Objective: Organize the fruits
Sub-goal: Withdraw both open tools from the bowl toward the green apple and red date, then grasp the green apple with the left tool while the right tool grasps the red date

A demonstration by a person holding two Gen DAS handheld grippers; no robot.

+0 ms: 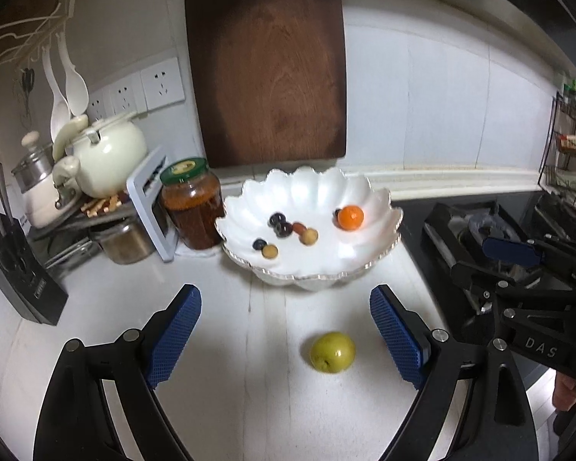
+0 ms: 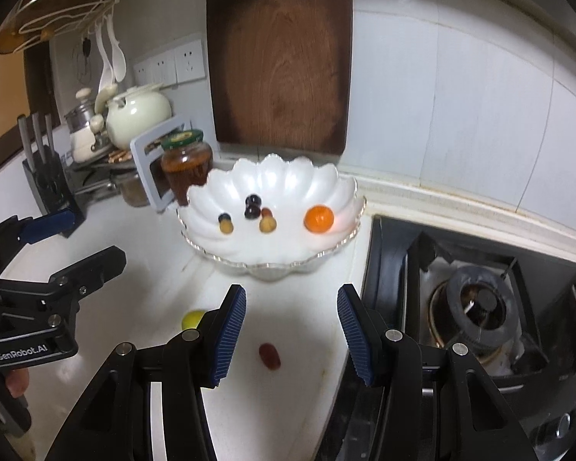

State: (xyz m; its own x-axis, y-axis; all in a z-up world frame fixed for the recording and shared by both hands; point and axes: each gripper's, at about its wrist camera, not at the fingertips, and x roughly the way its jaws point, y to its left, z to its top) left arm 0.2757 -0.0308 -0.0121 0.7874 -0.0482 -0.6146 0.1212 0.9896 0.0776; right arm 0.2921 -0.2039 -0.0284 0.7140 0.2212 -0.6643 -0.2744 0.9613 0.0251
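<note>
Reaching with two wide-open claws for the fruits left on the counter.

Our left claw (image 1: 286, 330) holds nothing, and the green fruit (image 1: 332, 352) sits between its blue pads, nearer the right one. Our right claw (image 2: 292, 332), also holding nothing, hangs over the small red fruit (image 2: 269, 355). Both look round, smooth and light, so they may roll; we should pinch the middles softly. The white scalloped bowl (image 1: 380, 199) waits just behind.
</note>
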